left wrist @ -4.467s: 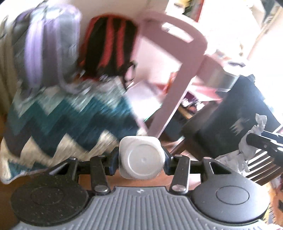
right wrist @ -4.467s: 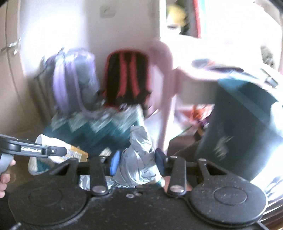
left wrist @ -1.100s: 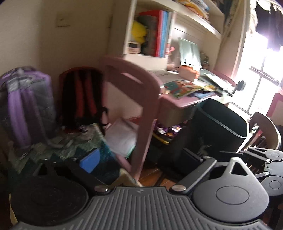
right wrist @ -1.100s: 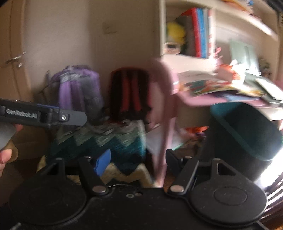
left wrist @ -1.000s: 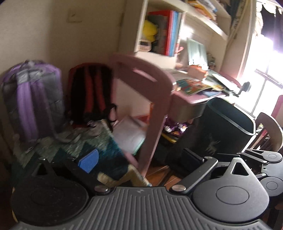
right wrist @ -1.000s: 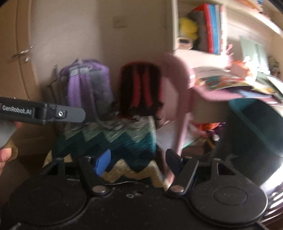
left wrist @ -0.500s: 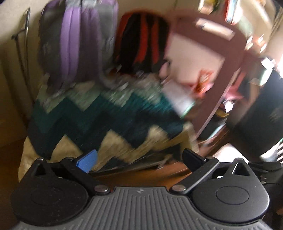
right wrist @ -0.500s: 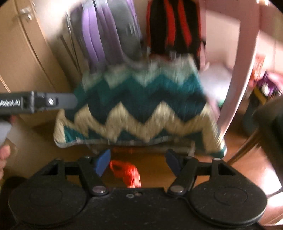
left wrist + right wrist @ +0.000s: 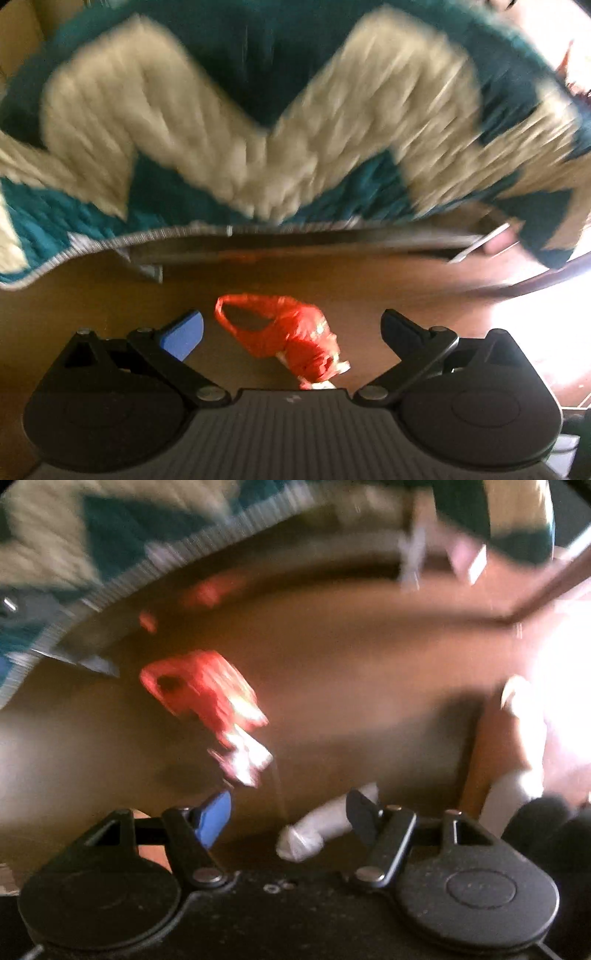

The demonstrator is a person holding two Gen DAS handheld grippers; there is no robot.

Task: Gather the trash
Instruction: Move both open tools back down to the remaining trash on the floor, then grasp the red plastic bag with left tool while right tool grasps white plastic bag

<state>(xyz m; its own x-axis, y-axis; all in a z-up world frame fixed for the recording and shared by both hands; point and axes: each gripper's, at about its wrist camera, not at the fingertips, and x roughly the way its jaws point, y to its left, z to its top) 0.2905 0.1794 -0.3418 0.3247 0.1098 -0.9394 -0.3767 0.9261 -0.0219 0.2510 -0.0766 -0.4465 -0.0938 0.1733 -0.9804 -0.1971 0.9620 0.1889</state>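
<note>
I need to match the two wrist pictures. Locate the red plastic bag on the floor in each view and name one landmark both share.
Left wrist: the red plastic bag lies on the wooden floor at lower centre, between the open fingers of the left gripper.
Right wrist: the bag is left of centre, blurred, beyond the open right gripper.
Shared landmark: the teal-and-cream zigzag blanket along the top.

The floor (image 9: pixel 332 280) is brown, smooth wood. A blanket (image 9: pixel 258 122) with a teal-and-cream zigzag pattern hangs over the edge of a low piece of furniture, its hem just above the floor. Strong light (image 9: pixel 565 686) washes out the right side of both views.
</note>
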